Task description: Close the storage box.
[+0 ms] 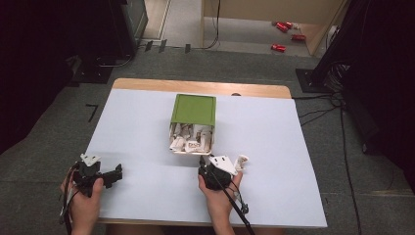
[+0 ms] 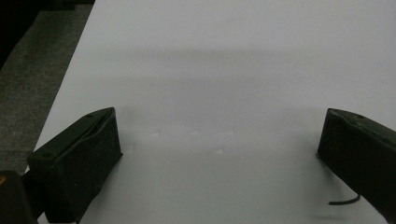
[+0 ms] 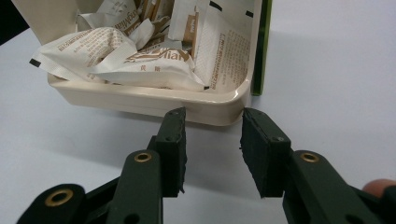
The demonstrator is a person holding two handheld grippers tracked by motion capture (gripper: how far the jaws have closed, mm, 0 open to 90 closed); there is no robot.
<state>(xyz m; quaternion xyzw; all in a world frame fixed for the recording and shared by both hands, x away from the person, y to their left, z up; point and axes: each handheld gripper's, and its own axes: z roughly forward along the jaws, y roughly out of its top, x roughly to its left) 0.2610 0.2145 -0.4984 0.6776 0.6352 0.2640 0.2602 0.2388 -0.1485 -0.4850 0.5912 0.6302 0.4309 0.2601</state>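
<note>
A cream box (image 1: 172, 133) with a raised green lid (image 1: 194, 108) stands mid-table, full of white and brown packets (image 1: 191, 137). My right gripper (image 1: 203, 161) sits just in front of its near rim. In the right gripper view the jaws (image 3: 215, 135) are apart with nothing between them, and they point at the box's cream wall (image 3: 154, 100) below the packets (image 3: 140, 60). A small white packet (image 1: 241, 160) lies beside that gripper. My left gripper (image 1: 117, 172) rests at the table's near left, its jaws (image 2: 219, 140) wide open over bare white table (image 2: 224, 70).
The white table (image 1: 274, 147) ends in a wooden strip (image 1: 195, 87) at the far side. Grey floor surrounds it, with black cables (image 1: 337, 112) at the right, dark stands at both sides and red cans (image 1: 284, 27) far back.
</note>
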